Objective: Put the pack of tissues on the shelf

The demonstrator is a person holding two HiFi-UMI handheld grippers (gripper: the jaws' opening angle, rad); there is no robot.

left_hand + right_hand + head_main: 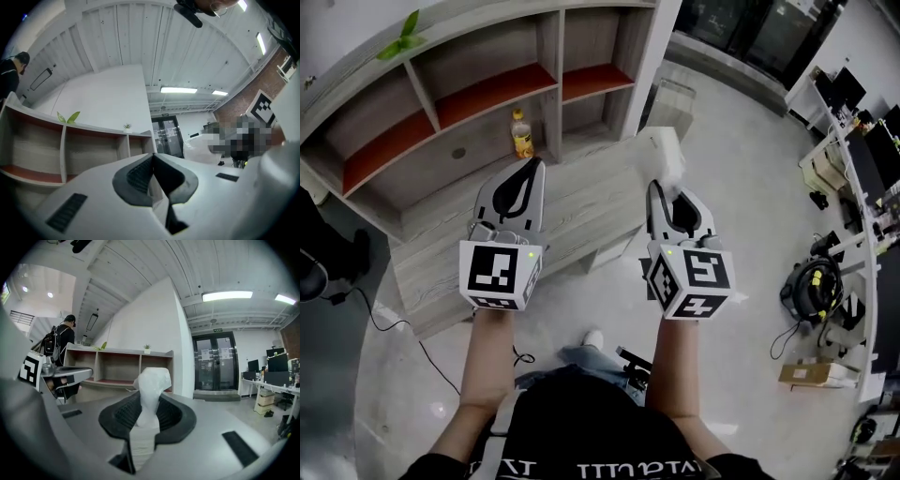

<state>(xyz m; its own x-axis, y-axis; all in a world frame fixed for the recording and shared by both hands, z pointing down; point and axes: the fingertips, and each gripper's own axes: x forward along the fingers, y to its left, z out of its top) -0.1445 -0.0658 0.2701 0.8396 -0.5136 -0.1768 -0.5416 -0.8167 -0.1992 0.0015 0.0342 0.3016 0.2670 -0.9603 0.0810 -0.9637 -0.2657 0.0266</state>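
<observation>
Tissue pack (151, 380) is up in the air, pinched in the right tongs (149, 416), short of the shelf (492, 92). Left tongs (152, 178) are pressed together, empty. Best bet: hold the squeeze steady, slide it level into a bay clear of the bottle (521, 134).

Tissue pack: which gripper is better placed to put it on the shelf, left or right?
Right. The right gripper is clamped on the pack of tissues and faces the shelf. The left gripper is shut with nothing between its jaws.
</observation>
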